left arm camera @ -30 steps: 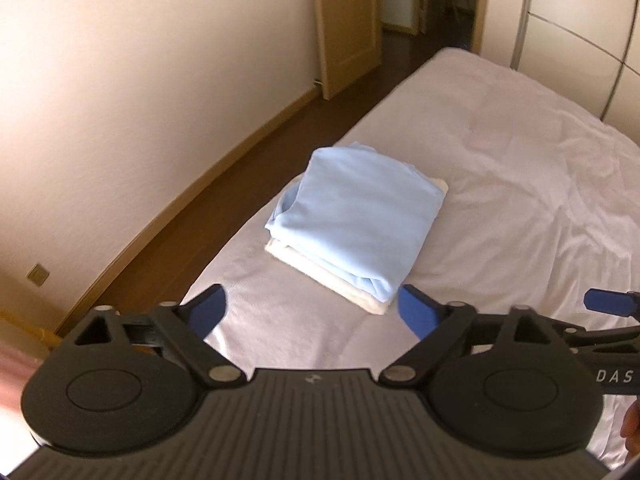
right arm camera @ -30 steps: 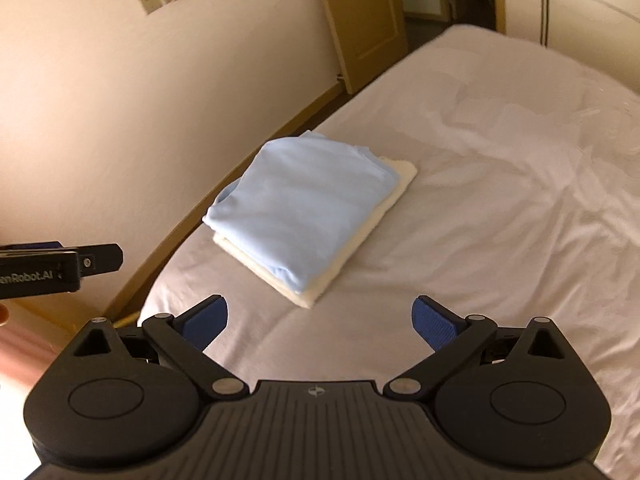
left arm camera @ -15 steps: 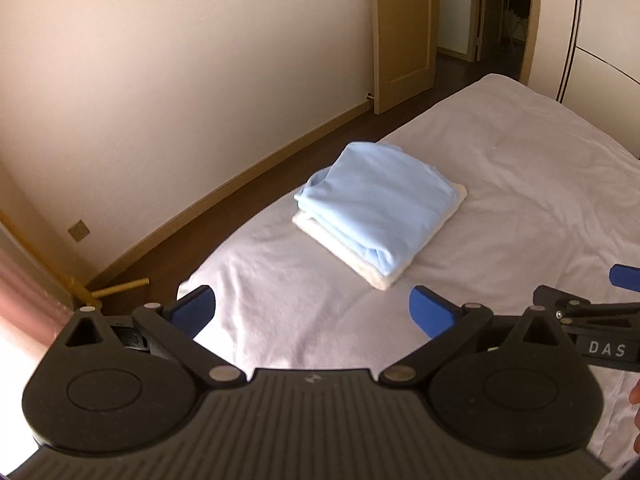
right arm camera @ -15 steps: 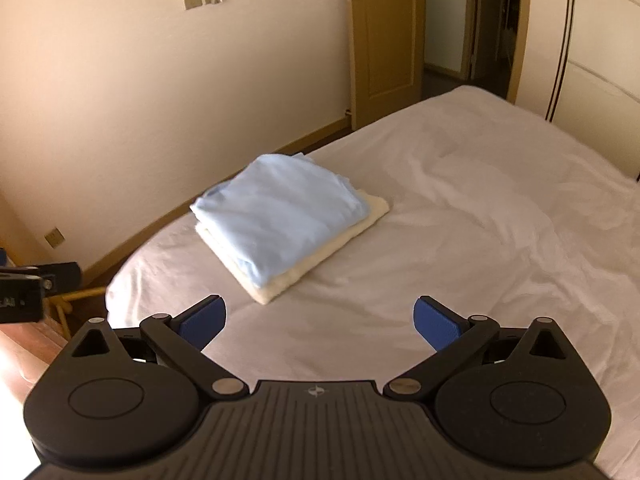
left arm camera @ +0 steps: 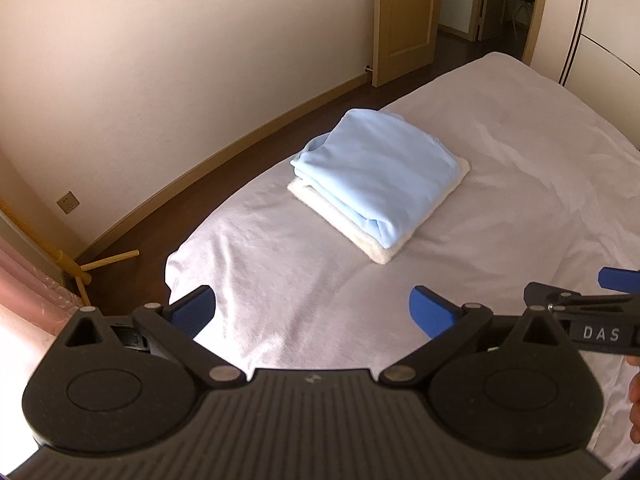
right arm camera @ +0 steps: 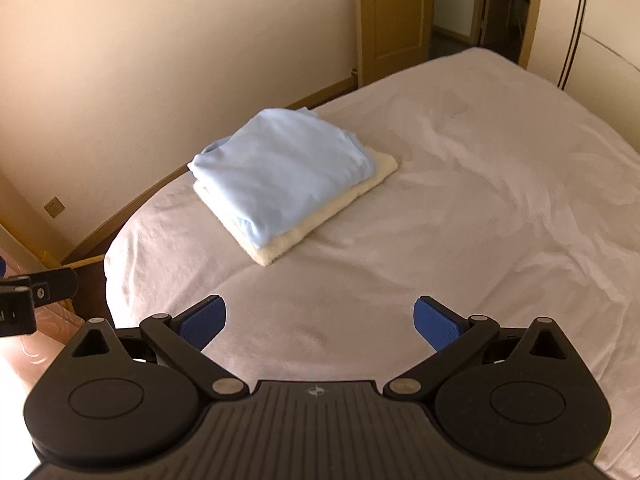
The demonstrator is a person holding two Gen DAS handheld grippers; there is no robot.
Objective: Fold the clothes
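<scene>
Beside the bed (left arm camera: 500, 184) — wall (left arm camera: 180, 60), open door (left arm camera: 404, 12), bare floor (left arm camera: 224, 176).

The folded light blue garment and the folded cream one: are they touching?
Touching. The right wrist view shows the folded light blue garment lying directly on the folded cream garment, no gap between them.

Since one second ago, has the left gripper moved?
Yes. The left gripper has drawn back from the folded pile, whose place on the bed looks unchanged.
</scene>
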